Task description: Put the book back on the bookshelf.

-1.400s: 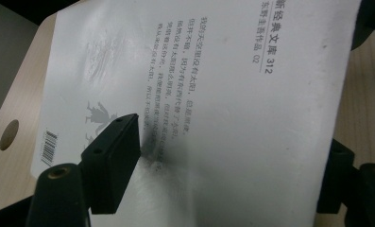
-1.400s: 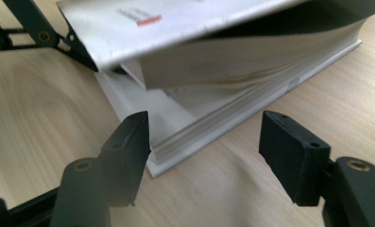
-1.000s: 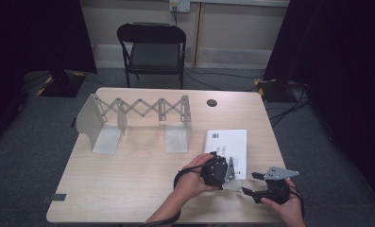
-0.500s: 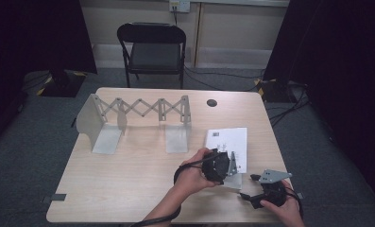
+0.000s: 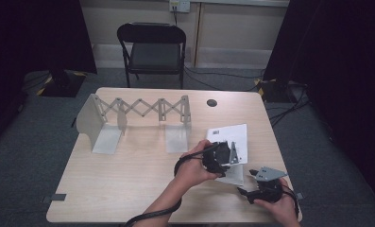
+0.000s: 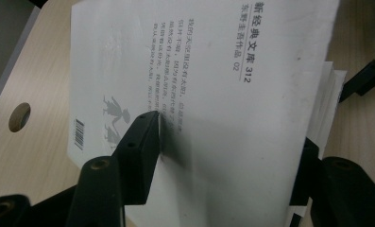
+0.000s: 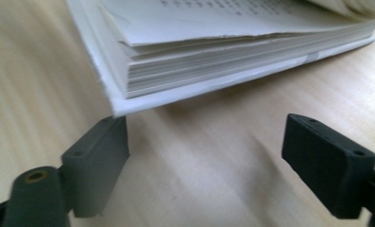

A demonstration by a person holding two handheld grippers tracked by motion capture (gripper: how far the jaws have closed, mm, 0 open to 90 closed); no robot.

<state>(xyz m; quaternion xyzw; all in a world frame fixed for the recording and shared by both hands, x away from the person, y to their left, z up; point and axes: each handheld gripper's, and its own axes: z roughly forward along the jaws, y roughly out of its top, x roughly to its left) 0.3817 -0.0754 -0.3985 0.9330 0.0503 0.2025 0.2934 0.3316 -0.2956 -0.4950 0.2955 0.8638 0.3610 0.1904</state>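
A white paperback book (image 5: 233, 134) lies on the right half of the table. In the left gripper view its back cover (image 6: 213, 85) with a barcode is raised off the page block (image 6: 330, 94). My left gripper (image 5: 227, 152) sits over the book's near part, open (image 6: 227, 142); one jaw rests on the cover's outer face and the cover's edge hides part of the other. My right gripper (image 5: 248, 182) stands open low on the table by the book's near right corner. In its own view the jaws (image 7: 206, 142) flank bare wood just short of the book's corner (image 7: 123, 101).
An extendable metal rack (image 5: 138, 112) with scissor links stands on the table's far left half. A round cable hole (image 5: 211, 102) lies beyond the book. A black folding chair (image 5: 152, 47) stands behind the table (image 5: 128, 184). Cables trail from both grippers toward the near edge.
My right gripper has slid left, closer to the book's corner. My left gripper has shifted slightly farther onto the book.
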